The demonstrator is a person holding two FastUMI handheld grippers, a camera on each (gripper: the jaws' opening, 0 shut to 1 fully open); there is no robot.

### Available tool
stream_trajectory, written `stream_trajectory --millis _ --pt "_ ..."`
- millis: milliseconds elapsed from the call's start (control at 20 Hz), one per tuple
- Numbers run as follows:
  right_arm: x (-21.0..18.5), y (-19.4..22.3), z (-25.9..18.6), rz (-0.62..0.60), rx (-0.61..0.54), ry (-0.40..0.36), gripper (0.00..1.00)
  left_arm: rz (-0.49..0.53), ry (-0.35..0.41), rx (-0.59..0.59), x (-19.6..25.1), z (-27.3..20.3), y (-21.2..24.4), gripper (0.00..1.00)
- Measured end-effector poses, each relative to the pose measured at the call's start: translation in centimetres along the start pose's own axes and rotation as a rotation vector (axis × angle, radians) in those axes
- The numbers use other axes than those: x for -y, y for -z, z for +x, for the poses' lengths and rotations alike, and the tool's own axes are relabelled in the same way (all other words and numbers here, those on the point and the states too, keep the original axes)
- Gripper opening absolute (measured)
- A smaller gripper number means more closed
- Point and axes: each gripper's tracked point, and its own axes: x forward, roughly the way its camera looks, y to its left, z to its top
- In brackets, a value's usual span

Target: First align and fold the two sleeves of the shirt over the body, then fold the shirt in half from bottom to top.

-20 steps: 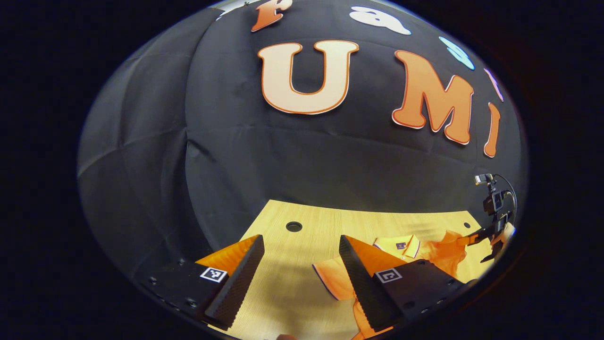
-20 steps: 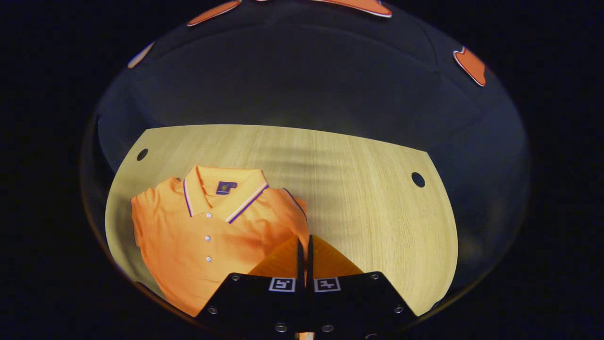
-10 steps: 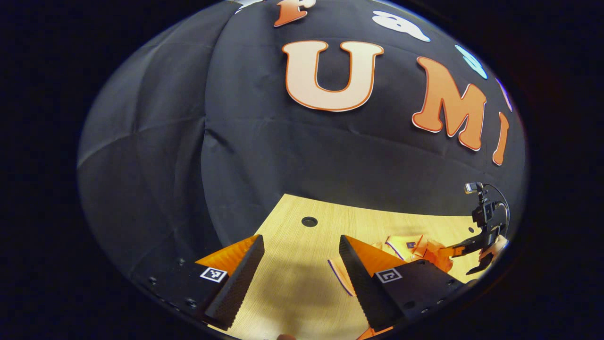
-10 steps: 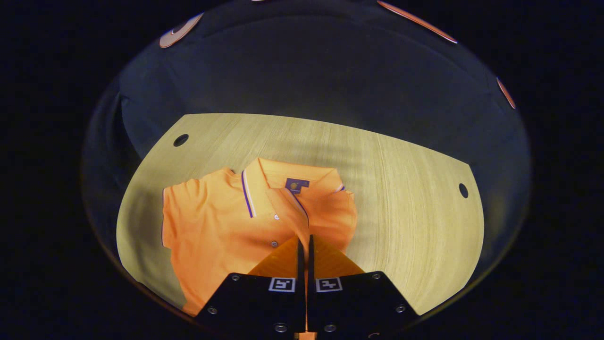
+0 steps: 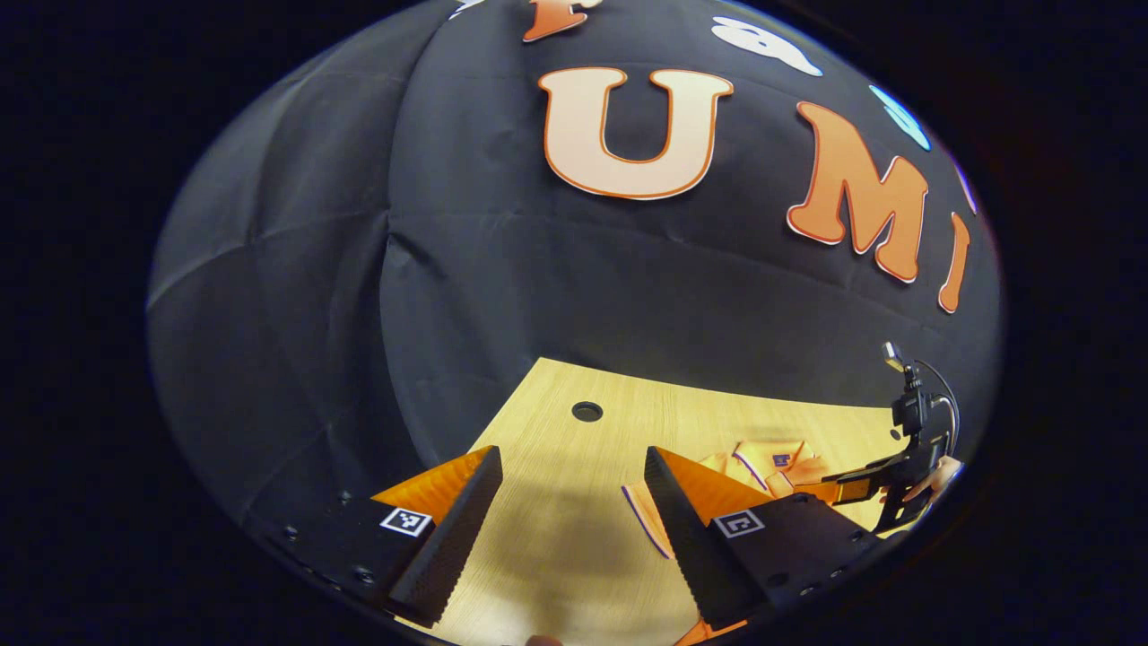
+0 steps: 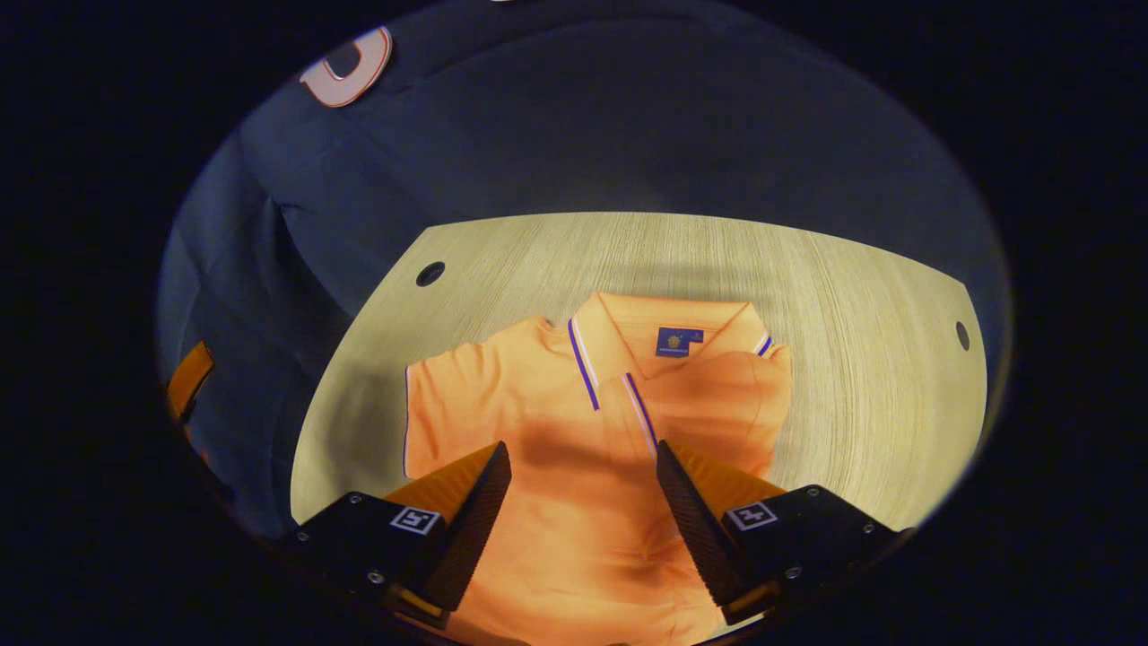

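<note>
so, counted out: one shirt (image 6: 574, 431), one wooden table (image 6: 861, 359), two grippers, and two round holes in the tabletop, one hole (image 6: 430, 273) at about ten o'clock of the collar and another hole (image 6: 962, 336) at about three o'clock of it in the right gripper view. the right gripper (image 6: 583, 475) has its fingers spread wide apart over the shirt's chest, holding nothing; half a second ago they were pressed together on a fold of orange cloth, so the cloth has been let go. since then the right sleeve (image 6: 726, 395) has come to lie folded inward across the body, while the left sleeve (image 6: 439, 395) is unfolded, flat at about nine o'clock of the placket. the left gripper (image 5: 569, 511) stands with its fingers apart above bare table, as it did before, with the shirt's left sleeve edge (image 5: 646, 520) just beside its right finger. in the left gripper view the right gripper (image 5: 865, 489) shows at about three o'clock, over the shirt, with a hand (image 5: 933, 480) behind it. the shirt is an orange polo with a striped collar (image 6: 664, 336) and a small dark label inside the neck, lying face up near the table's middle.
</note>
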Motion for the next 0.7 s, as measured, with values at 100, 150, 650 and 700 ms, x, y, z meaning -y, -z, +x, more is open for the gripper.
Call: stream_trajectory --millis 100,150,650,700 --pt "0.9 -1.0 -1.5 0.026 0.043 0.013 0.99 0.012 0.02 -0.011 1.3 0.5 0.2 0.98" --pt "1.5 -1.4 -2.1 0.035 0.062 0.023 0.99 0.016 0.033 -0.024 2.0 0.9 0.4 0.98" --pt "8.6 -7.2 -12.2 0.105 0.335 0.145 0.99 0.098 0.1 -0.252 8.8 5.6 5.5 0.98" --pt "9.3 -7.5 -13.3 0.11 0.359 0.156 0.99 0.087 0.113 -0.291 9.4 6.0 6.4 0.98"
